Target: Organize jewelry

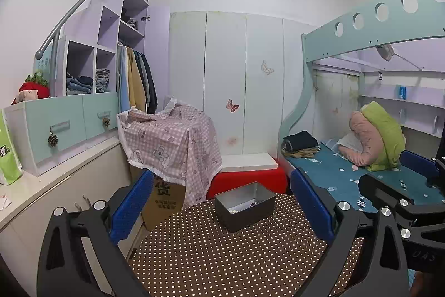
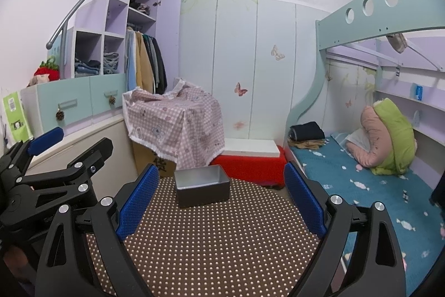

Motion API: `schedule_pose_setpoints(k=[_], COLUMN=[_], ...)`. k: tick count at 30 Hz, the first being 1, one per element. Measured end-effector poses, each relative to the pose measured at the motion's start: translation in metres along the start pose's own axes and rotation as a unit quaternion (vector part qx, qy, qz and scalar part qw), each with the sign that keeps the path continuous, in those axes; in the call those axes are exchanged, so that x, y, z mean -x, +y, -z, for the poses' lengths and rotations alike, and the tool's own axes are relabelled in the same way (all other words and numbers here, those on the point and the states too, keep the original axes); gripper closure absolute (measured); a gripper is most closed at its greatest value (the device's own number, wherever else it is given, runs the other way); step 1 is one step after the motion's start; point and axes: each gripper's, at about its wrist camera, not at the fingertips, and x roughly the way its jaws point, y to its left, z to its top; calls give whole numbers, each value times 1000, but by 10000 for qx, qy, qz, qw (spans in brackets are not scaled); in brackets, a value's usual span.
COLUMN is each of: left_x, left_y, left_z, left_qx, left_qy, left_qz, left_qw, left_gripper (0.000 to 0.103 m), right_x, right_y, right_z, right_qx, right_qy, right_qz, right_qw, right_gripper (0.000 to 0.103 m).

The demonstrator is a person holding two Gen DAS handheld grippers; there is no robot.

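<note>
A grey metal box (image 1: 244, 206) stands open at the far end of a brown polka-dot table (image 1: 211, 255). Small pieces of jewelry (image 1: 244, 206) lie inside it. The box also shows in the right wrist view (image 2: 202, 187); its contents are hidden there. My left gripper (image 1: 222, 205) is open and empty, held above the table short of the box. My right gripper (image 2: 219, 199) is open and empty too, to the right of the left one. The right gripper shows at the right edge of the left wrist view (image 1: 400, 185). The left gripper shows at the left of the right wrist view (image 2: 55, 146).
A cardboard box under a pink checked cloth (image 1: 169, 141) stands behind the table, beside a red bench (image 1: 247, 180). A bunk bed with a blue sheet (image 2: 375, 185) is on the right. A cabinet with a counter (image 1: 55, 185) is on the left.
</note>
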Motion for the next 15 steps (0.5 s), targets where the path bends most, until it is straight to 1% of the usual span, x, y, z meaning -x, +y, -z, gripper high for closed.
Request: schedule_pose_setpoints(k=[15], left_x=[0], left_y=[0], left_z=[1], left_qx=[-20], left_qy=[-32], left_qz=[-42], left_qw=[10000], left_gripper=[8], right_x=[0], right_y=[2], right_z=[0], right_qx=[-6], right_qy=[-4], right_qz=[6], right_qw=[10000], right_gripper=[15])
